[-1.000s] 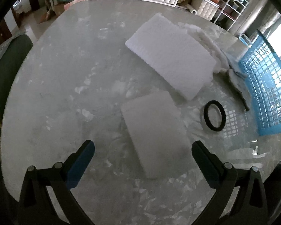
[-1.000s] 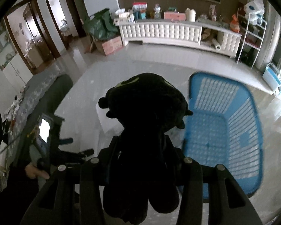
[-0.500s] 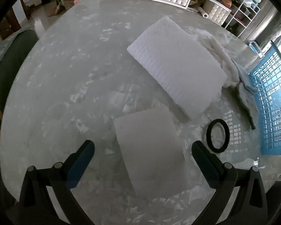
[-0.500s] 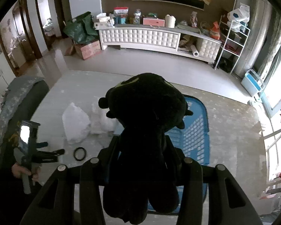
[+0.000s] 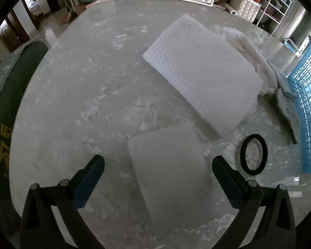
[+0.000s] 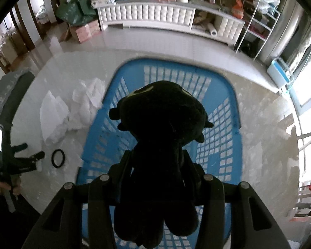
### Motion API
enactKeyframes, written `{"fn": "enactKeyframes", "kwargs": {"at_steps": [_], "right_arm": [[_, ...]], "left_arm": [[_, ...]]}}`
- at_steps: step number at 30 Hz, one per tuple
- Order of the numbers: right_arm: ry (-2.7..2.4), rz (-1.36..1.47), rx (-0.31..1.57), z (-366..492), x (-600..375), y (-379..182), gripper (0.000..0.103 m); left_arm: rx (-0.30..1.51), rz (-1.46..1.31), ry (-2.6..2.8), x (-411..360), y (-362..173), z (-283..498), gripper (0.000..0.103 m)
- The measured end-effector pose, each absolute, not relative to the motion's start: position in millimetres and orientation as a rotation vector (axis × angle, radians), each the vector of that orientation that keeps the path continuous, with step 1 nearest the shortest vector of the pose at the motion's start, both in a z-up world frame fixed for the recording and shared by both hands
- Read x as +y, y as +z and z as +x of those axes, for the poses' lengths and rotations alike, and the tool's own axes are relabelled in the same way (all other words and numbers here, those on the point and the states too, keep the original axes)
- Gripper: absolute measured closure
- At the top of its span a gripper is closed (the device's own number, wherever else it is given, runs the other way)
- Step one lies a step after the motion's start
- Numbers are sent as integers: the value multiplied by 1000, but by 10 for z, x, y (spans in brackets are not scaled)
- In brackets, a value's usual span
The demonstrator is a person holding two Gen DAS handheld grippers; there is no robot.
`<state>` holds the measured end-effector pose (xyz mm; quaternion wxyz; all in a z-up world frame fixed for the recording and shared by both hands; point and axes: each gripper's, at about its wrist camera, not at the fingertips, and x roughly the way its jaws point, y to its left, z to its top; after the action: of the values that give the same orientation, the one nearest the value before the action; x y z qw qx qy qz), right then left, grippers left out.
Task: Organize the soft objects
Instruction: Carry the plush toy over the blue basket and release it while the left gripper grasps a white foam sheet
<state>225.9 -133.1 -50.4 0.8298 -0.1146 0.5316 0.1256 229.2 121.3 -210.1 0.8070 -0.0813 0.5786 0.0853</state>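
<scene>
You are carrying a black plush toy (image 6: pixel 161 145) in your right gripper (image 6: pixel 155 178), its jaws pinched partway shut on the toy's body — the toy is hanging over the open blue plastic lattice basket (image 6: pixel 224 124). The step in hand looks like dropping it in; what the next move calls for is bringing it lower inside the basket walls and then spreading the jaws.

Your left gripper (image 5: pixel 157 166) is standing wide open and holding nothing, poised above the smooth white rectangular foam pad (image 5: pixel 168 166) lying left of the basket on the pale marbled tabletop (image 5: pixel 72 95). Beyond that pad, also left of the basket, are lying a quilted white folded cloth (image 5: pixel 203 72), a crumpled white rag (image 5: pixel 257 56) against the basket wall, and a black ring (image 5: pixel 253 154).

The toy is blocking the right gripper's pads and much of the basket floor — and its face is too dark to make out.
</scene>
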Motion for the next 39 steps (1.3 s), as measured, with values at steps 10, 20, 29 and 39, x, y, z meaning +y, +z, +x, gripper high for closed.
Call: {"fn": "enactKeyframes", "kwargs": {"at_steps": [10,20,29,39], "right_arm": [[256,-247,1243,2323,-1233,-795,58],[252,-261,1276,2331,-1122,-929,55],[242,-250,1274,2379,-1140,-1025,42],[194,-241,1226,2327,-1273,-906,10]], "left_arm": [[1237,-140,176,1036,-2166,2464,0],[1251,-138,169,1130,-2126,2341,14],[1221,-132,155,1168,-2046,2212,45],[1216,-143,159,1157,-1979,2106,53]]}}
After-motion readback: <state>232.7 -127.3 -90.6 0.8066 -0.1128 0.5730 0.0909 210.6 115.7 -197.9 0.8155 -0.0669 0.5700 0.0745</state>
